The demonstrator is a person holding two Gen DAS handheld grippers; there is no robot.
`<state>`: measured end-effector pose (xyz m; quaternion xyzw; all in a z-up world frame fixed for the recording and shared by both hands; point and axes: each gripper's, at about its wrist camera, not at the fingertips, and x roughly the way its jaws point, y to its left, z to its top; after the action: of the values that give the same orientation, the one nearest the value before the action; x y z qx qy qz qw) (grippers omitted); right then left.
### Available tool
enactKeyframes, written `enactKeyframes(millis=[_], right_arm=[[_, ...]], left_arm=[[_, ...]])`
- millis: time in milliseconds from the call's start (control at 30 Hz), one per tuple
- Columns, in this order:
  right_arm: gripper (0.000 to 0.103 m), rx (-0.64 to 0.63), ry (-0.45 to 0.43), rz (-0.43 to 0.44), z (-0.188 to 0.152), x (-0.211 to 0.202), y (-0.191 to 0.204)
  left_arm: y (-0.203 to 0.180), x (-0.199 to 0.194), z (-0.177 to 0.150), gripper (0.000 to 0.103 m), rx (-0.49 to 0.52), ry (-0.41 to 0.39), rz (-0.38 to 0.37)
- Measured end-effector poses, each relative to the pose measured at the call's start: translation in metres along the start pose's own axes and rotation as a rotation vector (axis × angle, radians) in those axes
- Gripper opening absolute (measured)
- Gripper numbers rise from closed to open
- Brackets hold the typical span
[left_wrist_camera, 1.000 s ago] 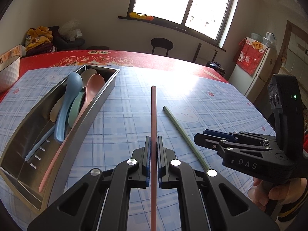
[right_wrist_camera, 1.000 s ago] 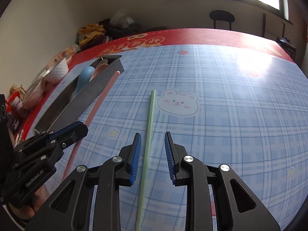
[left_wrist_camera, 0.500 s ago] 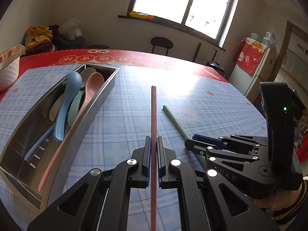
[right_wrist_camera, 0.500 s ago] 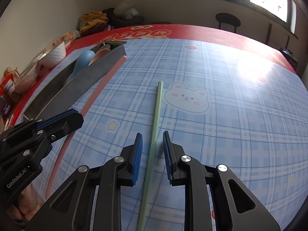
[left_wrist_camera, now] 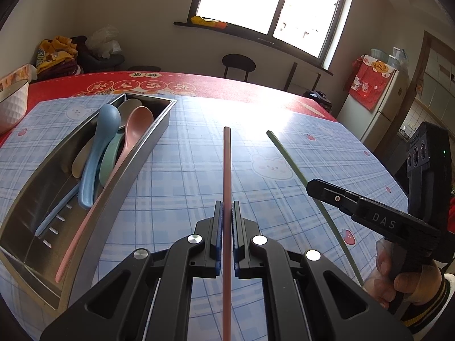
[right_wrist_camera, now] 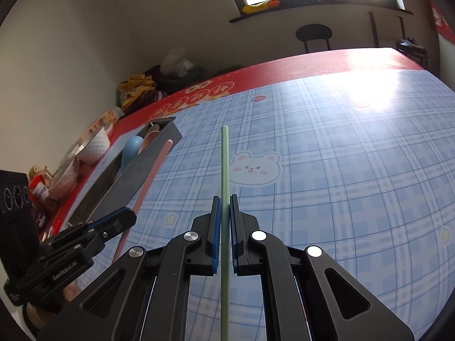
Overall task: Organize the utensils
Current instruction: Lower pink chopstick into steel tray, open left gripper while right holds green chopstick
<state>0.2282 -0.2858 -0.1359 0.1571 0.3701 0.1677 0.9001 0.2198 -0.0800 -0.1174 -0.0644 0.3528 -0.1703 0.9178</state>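
Note:
My left gripper [left_wrist_camera: 227, 209] is shut on a pink chopstick [left_wrist_camera: 227, 167] that points straight ahead above the table. My right gripper [right_wrist_camera: 225, 203] is shut on a green chopstick [right_wrist_camera: 224, 164] and holds it off the cloth; the same chopstick [left_wrist_camera: 287, 156] shows at the right of the left wrist view, gripped by the right gripper [left_wrist_camera: 315, 184]. A steel utensil tray [left_wrist_camera: 136, 164] lies to the left and holds blue [left_wrist_camera: 98, 147], pink [left_wrist_camera: 125, 147], green and beige spoons. The left gripper [right_wrist_camera: 125, 218] and pink chopstick [right_wrist_camera: 150, 179] show left in the right wrist view.
The table has a blue checked cloth [left_wrist_camera: 182, 187] with bear prints over a red cloth. A white bowl [left_wrist_camera: 11, 108] stands at the far left edge, also in the right wrist view [right_wrist_camera: 95, 145] beside packets. A black stool [left_wrist_camera: 238, 64] stands beyond the table.
My right gripper closed on the green chopstick and lifted it off the cloth, tilting upward. My left gripper kept holding the pink chopstick nearly still.

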Motion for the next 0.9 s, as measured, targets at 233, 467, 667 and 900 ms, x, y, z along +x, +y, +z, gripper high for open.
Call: enactKeyframes(millis=[233,467,667,900], right_arm=[[0.006,0.003,-0.014,0.016,0.0,-0.003,0.0],[0.006,0.013,-0.016,0.041,-0.001,-0.005,-0.002],[0.006,0.021,-0.02,0.05,-0.001,-0.005,-0.004],[0.006,0.03,-0.018,0.053,-0.002,-0.007,-0.006]], left_arm=[[0.007,-0.012,0.002,0.006,-0.033,0.0,-0.061],[0.042,-0.05,0.034,0.006,-0.052,-0.013,-0.095],[0.075,-0.04,0.061,0.006,0.055,0.063,-0.001],[0.096,-0.004,0.07,0.006,0.088,0.181,0.042]])
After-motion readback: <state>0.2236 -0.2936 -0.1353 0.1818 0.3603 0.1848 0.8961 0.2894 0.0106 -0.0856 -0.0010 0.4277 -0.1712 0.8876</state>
